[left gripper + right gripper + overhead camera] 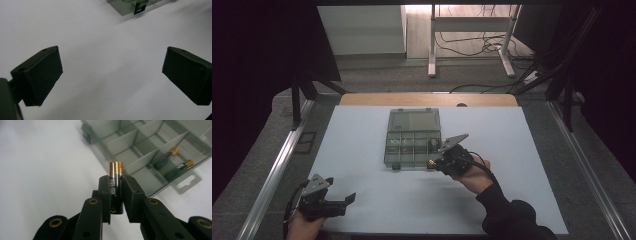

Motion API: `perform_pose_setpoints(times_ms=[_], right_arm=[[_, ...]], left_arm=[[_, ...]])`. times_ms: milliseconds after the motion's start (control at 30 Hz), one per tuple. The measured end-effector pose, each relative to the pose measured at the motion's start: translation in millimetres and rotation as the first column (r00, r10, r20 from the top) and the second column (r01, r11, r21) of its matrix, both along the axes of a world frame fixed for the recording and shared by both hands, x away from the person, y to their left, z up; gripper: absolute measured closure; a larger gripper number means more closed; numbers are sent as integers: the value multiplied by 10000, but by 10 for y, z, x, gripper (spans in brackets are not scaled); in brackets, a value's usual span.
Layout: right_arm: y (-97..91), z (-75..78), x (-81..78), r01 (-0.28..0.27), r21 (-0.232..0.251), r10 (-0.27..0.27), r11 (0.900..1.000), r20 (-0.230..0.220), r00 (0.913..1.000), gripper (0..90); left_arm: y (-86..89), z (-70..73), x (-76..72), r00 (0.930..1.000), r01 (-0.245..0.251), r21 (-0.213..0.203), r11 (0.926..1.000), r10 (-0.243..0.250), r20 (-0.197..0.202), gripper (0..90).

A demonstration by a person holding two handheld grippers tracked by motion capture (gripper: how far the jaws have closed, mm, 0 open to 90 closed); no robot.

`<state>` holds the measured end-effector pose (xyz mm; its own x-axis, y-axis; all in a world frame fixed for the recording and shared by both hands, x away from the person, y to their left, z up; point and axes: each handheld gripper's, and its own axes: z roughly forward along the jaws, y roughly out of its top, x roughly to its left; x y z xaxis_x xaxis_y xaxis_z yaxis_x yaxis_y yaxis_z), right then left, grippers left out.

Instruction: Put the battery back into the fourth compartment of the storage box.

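Left gripper (343,202): at the near left corner of the table, held low in the person's left hand (303,226); jaws spread wide and released, with bare white surface between them in the left gripper view (112,72); it touches nothing.
Right gripper (116,192): in the high view it sits (432,163) right of centre, at the near right corner of the box, held in the person's right hand (474,179) with a dark sleeve (509,217) behind it; jaws clenched on a battery.
Battery (116,186): black body with a gold end, pinched between the two pads of the right gripper; the gold end sticks out past the jaw tips and points toward the box; it hangs over the white surface just short of the box's near edge.
Table (512,150): white top, with a strip of wood showing along its far edge.
Box (413,137): clear grey plastic organiser, middle of the table, lid folded open toward the far side; dividers split it into small compartments.
Batteries in box (172,162): two more, black with gold ends, lying side by side in one compartment beyond the held battery.
Box latch (139,9): a small dark clip on the box's near wall, seen at the top of the left gripper view.
Floor beyond: grey carpet, a white desk frame (472,45) and loose cables.
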<state>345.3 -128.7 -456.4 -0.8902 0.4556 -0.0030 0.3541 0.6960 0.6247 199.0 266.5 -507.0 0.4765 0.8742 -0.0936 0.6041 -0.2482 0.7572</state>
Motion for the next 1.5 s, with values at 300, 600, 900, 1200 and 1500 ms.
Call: perform_pose_setpoints(times_ms=[300, 600, 900, 1200, 1500], right_arm=[[-22, 61, 225, 588, 307, -591, 9978, 61, 9982, 768], [52, 99, 380, 828, 311, -833, 9961, 140, 9964, 768], [117, 94, 535, 1125, 348, -1133, 9930, 205, 9934, 768], [210, 91, 700, 1424, 212, -1430, 9896, 331, 9892, 768], [263, -38, 887, 1880, -37, -1878, 9822, 317, 9817, 767]], left_arm=[[2, 0, 1, 10000, -2, -27, 10000, 3, 11, 35], [5, 1, 0, 10000, -3, -36, 10000, 3, 23, 35], [6, 1, -1, 10000, -7, -44, 10000, 8, 26, 35], [9, 0, -1, 10000, -1, -54, 10000, 1, 28, 35], [10, 0, -2, 10000, 1, -93, 10000, -1, 7, 35]])
